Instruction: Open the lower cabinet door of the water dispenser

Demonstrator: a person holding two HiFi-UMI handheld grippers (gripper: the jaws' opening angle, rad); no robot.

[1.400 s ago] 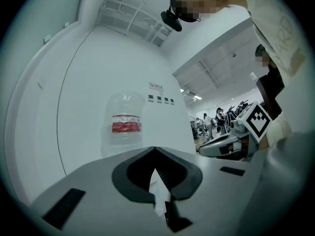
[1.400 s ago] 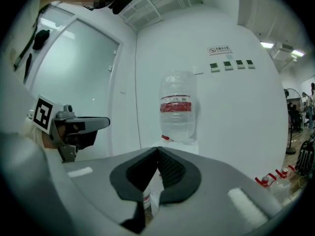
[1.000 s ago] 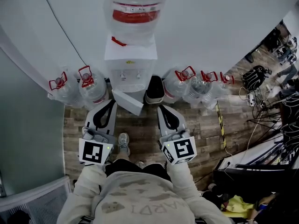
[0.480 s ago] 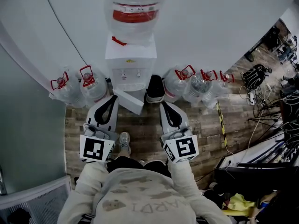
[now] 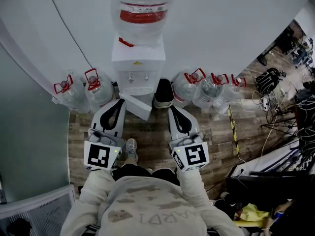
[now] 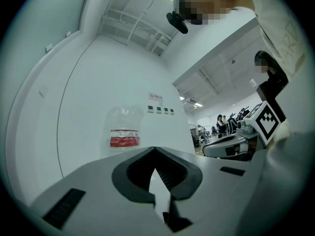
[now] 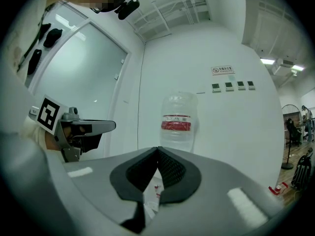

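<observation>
The white water dispenser point(image 5: 138, 65) stands against the wall with a clear bottle point(image 5: 142, 9) on top. Its lower cabinet door point(image 5: 135, 107) is a white panel angled out from the base over the floor. My left gripper point(image 5: 119, 102) points at the door's left end with its jaws shut and empty. My right gripper point(image 5: 172, 110) is just right of the door, also shut and empty. In the left gripper view the jaw tips point(image 6: 155, 149) meet below the bottle point(image 6: 124, 132). The right gripper view shows the same with its tips point(image 7: 158, 149) and bottle point(image 7: 178, 122).
Several spare water jugs with red handles stand on the floor left point(image 5: 86, 90) and right point(image 5: 206, 90) of the dispenser. A dark-topped white container point(image 5: 163, 93) sits against its right side. Cables and gear point(image 5: 285, 122) clutter the far right. A shoe point(image 5: 130, 149) shows between the grippers.
The right gripper has lifted a little towards the dispenser. The left gripper and the door panel stay about where they were.
</observation>
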